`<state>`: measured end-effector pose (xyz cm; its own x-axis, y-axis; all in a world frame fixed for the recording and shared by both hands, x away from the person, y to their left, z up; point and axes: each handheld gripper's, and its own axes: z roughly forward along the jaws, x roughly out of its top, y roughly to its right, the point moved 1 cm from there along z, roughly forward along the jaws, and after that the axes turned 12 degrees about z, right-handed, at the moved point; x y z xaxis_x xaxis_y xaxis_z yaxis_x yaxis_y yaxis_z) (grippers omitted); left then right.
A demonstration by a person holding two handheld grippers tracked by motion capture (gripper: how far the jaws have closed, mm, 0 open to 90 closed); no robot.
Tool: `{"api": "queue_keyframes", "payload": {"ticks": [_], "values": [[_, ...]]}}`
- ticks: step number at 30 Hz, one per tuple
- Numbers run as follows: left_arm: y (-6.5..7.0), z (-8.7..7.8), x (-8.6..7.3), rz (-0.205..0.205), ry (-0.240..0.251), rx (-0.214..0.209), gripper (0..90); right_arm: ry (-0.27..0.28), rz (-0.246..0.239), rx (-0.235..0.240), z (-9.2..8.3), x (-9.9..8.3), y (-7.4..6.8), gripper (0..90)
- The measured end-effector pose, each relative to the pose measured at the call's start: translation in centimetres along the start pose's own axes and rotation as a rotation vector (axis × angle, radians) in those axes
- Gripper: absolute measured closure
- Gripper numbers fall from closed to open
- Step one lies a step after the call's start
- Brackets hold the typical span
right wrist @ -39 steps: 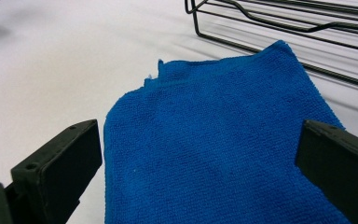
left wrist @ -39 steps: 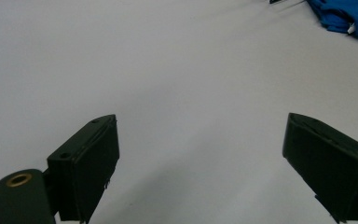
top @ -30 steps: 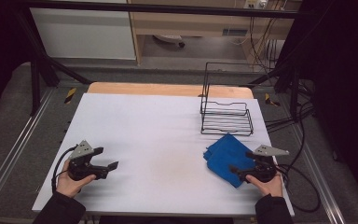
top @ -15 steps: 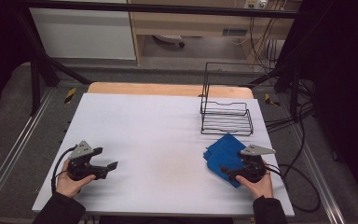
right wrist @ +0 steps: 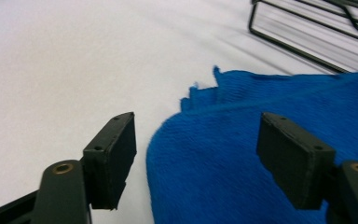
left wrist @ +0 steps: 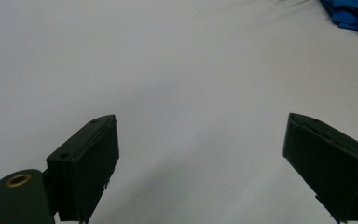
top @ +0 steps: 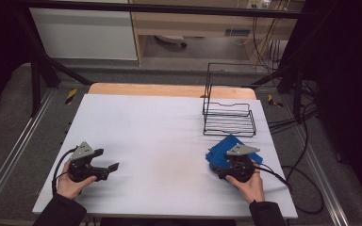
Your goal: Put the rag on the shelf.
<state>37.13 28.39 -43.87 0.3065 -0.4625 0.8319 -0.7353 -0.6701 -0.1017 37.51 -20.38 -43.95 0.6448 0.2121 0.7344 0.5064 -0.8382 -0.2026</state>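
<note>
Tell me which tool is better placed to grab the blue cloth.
Right. The right tool sits over the near edge of the blue cloth, its jaws, which have just been closing, straddling the fabric but not yet pressing on it. The left tool rests open on bare table, far across from the cloth.

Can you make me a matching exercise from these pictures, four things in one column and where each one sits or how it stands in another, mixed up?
Things:
1. blue cloth
2. wire rack
3. left tool
4. right tool

Places or states:
A. stands at the table's far right, nothing in it
B. jaws wide apart over bare white table
C. lies crumpled near the right front of the table
D. jaws have just been closing, one on each side of the cloth's edge, not yet pressing it

Pairs: 1-C, 2-A, 3-B, 4-D
</note>
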Motion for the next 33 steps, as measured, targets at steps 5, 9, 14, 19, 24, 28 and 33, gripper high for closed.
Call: {"api": "queue_keyframes", "payload": {"ticks": [5,9,14,19,24,28,33], "values": [[0.0,0.0,0.0,-0.007,-0.001,0.003,11.0,-0.047,-0.037,-0.037,1.6,0.3,-0.5,38.9],[0.0,0.0,0.0,-0.005,-0.004,0.003,11.1,-0.066,-0.056,-0.081,2.3,0.4,-0.3,44.7],[0.0,0.0,0.0,-0.011,-0.003,0.005,11.2,-0.073,-0.066,-0.094,2.9,0.5,0.0,48.5],[0.0,0.1,0.0,-0.012,-0.004,0.003,11.4,-0.074,-0.044,-0.098,3.3,0.8,0.4,52.4],[0.0,0.1,-0.1,-0.016,-0.005,0.002,11.5,-0.075,-0.035,-0.111,3.3,0.8,0.4,60.1],[0.0,0.1,-0.1,-0.014,-0.01,0.0,11.6,-0.075,-0.053,-0.134,3.3,0.8,0.5,70.1],[0.0,0.1,-0.1,-0.015,-0.012,0.0,11.9,-0.081,-0.054,-0.146,3.2,0.9,0.7,79.6]]}}
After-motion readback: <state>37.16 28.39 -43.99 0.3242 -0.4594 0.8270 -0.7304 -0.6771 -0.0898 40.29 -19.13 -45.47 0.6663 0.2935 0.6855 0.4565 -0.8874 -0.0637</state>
